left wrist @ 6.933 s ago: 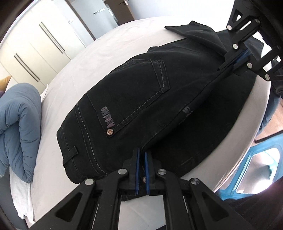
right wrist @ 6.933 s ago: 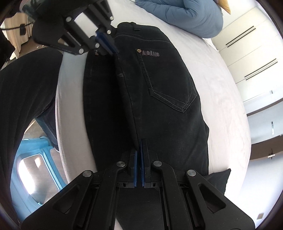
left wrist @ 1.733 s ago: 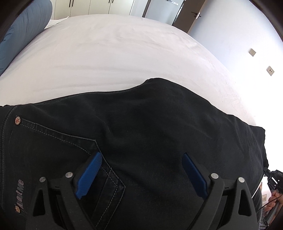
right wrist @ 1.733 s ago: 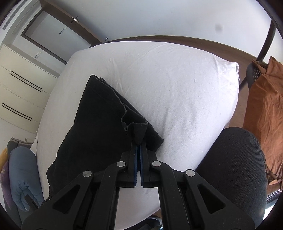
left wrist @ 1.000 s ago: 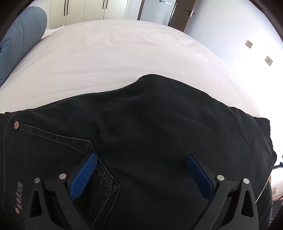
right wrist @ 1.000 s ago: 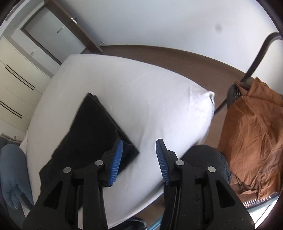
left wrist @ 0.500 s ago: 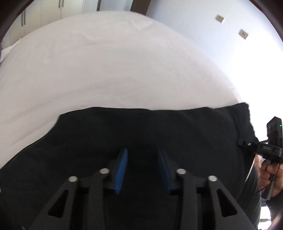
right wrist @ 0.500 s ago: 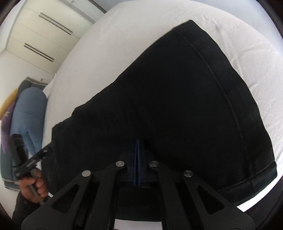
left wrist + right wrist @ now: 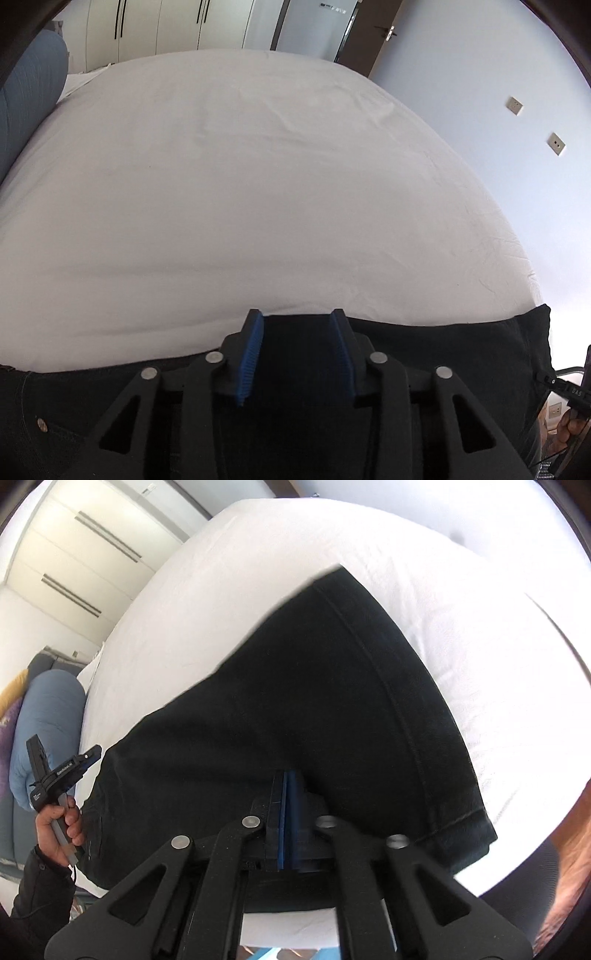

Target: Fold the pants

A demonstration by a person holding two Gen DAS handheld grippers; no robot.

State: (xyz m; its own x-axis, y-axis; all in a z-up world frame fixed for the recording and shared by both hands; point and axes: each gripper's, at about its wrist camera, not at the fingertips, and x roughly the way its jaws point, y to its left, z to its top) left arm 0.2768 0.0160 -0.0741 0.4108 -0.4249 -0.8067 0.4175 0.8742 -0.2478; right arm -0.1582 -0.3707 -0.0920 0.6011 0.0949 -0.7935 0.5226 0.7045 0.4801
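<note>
Black denim pants (image 9: 295,701) lie flat on the white bed (image 9: 240,184), legs stacked, hem end at the right (image 9: 461,823). In the left wrist view the pants (image 9: 443,354) fill the bottom strip. My left gripper (image 9: 297,354) hovers over the pants' far edge with blue pads (image 9: 251,354) apart and nothing between them. My right gripper (image 9: 287,819) has its blue pads pressed together over the near side of the legs; whether cloth is pinched is hidden. The left gripper also shows in the right wrist view (image 9: 66,771), held by a hand.
A blue duvet (image 9: 44,716) lies at the head of the bed, also in the left wrist view (image 9: 26,96). White wardrobes (image 9: 166,26) and a dark door (image 9: 373,33) stand behind. An orange cloth (image 9: 569,867) shows at the right edge.
The left gripper has pulled back toward the near side, so more bare sheet shows; its pads stay apart. The right gripper has stayed shut over the legs and moved slightly closer.
</note>
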